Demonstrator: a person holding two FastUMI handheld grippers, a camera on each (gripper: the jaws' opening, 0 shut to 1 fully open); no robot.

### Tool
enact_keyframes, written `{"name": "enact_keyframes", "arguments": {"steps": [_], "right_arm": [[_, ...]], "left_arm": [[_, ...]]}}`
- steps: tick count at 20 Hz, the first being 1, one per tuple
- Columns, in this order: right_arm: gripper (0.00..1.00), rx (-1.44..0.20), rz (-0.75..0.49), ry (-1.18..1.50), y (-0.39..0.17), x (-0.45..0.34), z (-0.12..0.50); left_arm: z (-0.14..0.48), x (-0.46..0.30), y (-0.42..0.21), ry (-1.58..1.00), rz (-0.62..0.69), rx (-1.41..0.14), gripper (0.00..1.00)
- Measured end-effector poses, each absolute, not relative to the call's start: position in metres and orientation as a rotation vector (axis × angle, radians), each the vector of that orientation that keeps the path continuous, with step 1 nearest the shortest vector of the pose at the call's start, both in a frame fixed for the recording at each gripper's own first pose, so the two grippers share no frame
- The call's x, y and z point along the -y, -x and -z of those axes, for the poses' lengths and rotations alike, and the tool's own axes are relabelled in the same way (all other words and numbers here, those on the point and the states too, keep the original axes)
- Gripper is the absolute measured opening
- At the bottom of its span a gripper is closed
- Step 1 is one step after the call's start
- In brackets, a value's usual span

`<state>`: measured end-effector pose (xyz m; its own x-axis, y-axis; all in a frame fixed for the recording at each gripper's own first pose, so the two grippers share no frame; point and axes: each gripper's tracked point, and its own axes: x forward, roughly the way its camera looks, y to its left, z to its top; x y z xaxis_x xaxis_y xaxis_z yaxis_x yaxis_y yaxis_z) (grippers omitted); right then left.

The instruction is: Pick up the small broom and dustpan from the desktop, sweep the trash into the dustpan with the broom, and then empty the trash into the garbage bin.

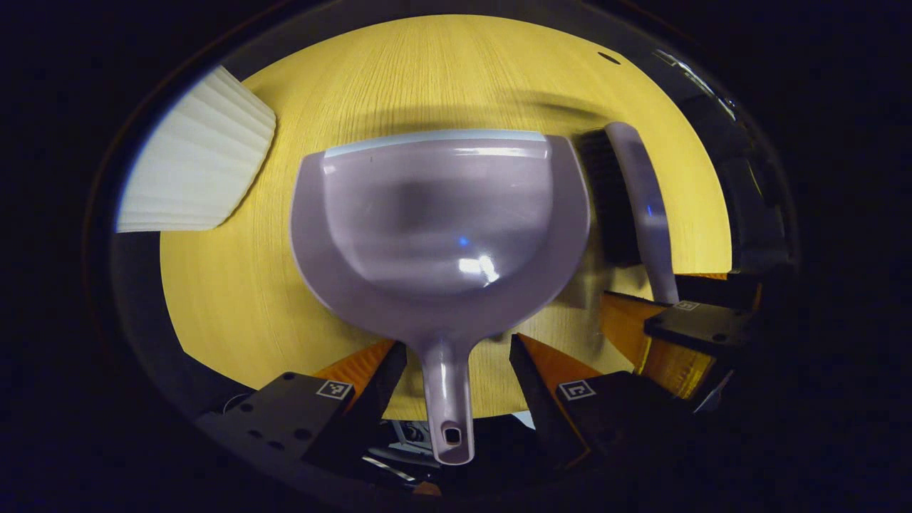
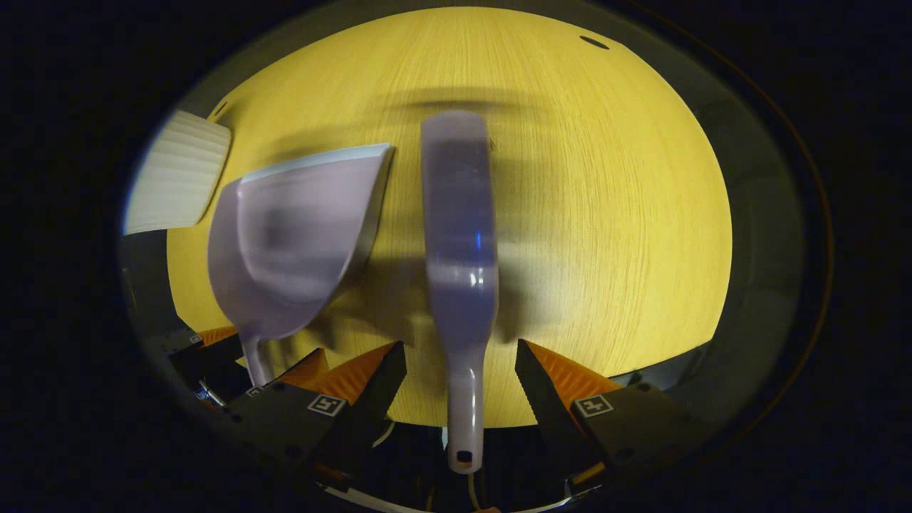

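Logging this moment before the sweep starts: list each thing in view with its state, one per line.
Dustpan: flat on the table, empty, handle between open fingers.
Broom: lying on the table, handle between open fingers.
Left gripper: open, not gripping.
Right gripper: open, not gripping.
White pleated thing: at the table edge, untouched.

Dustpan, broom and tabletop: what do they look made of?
Dustpan: seemingly glossy moulded plastic, with bright glints on its pan. Broom: smooth plastic back and handle; dark bristles, probably synthetic. Tabletop: wood or wood-look laminate, with fine straight grain and a matte surface.
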<state>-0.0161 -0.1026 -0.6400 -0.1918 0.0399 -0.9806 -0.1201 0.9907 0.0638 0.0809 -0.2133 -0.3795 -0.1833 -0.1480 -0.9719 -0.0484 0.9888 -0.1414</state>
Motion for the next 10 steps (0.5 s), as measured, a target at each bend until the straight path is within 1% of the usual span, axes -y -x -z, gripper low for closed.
{"name": "enact_keyframes", "arguments": {"steps": [1, 4, 5, 6, 7, 8, 9, 10], "right_arm": [[1.0, -1.716, -0.156, 0.061, 0.013, 0.103, 0.63], [0.99, -1.601, -0.195, 0.001, 0.008, 0.096, 0.586], [0.96, -1.552, -0.211, -0.024, 0.006, 0.093, 0.569], [0.99, -1.492, -0.216, -0.05, 0.003, 0.091, 0.548], [1.0, -1.417, -0.219, -0.075, 0.0, 0.09, 0.526], [0.95, -1.347, -0.221, -0.08, -0.001, 0.092, 0.505], [0.99, -1.281, -0.217, -0.077, -0.002, 0.095, 0.484], [0.95, -1.213, -0.212, -0.071, -0.002, 0.097, 0.464]], "left_arm": [[0.372, 0.212, -0.081, 0.135, 0.098, -1.731, 0.86], [0.338, 0.214, -0.082, 0.151, 0.124, -1.611, 0.87], [0.324, 0.214, -0.083, 0.155, 0.145, -1.554, 0.87], [0.305, 0.215, -0.082, 0.152, 0.165, -1.486, 0.87], [0.286, 0.213, -0.083, 0.137, 0.181, -1.415, 0.87], [0.269, 0.208, -0.08, 0.115, 0.183, -1.343, 0.87], [0.25, 0.205, -0.077, 0.093, 0.183, -1.282, 0.87], [0.231, 0.201, -0.076, 0.08, 0.187, -1.209, 0.87]]}}
